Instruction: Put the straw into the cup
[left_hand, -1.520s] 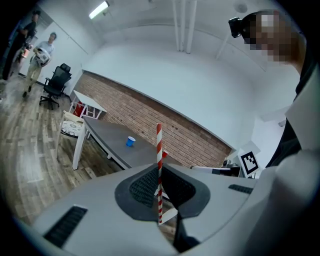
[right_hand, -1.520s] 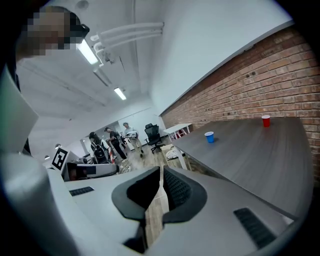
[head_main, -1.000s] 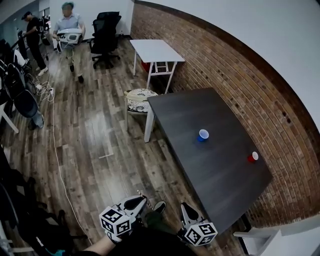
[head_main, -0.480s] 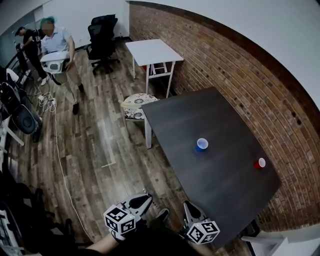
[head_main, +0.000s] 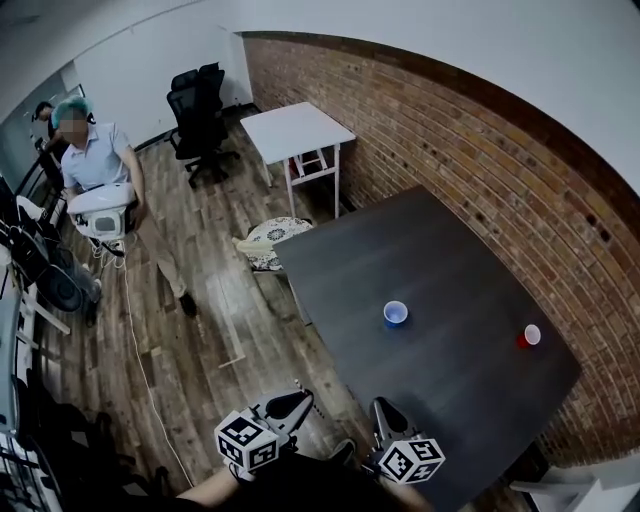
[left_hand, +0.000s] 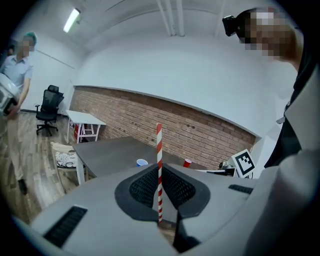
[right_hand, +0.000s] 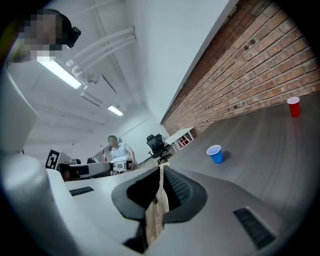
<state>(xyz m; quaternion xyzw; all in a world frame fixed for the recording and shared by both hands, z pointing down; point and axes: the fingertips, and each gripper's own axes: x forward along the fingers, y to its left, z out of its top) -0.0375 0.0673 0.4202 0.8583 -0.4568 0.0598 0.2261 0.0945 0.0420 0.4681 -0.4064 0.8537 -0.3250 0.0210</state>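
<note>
- The left gripper (head_main: 289, 406) was clenched on the red-and-white straw (left_hand: 159, 150). The straw was pinched between the jaws, with most of its length projecting past their tips, probably so that the free end could be lowered into a cup.
- The right gripper (right_hand: 161, 172) had its jaws drawn almost together, with only a sliver of floor showing between them. It carried nothing and was probably held in reserve.
- Both grippers were held low and close to the body, short of the near edge of the dark table (head_main: 450, 250). The task was judged barely begun.
- The blue cup (head_main: 396, 313) stood upright near the table's middle. The red cup (head_main: 530, 336) stood well apart from it, toward the brick wall. Which cup was intended could not be told.
- In the head view the straw was too thin to make out, and the wearer's arms were cut off at the lower edge.
</note>
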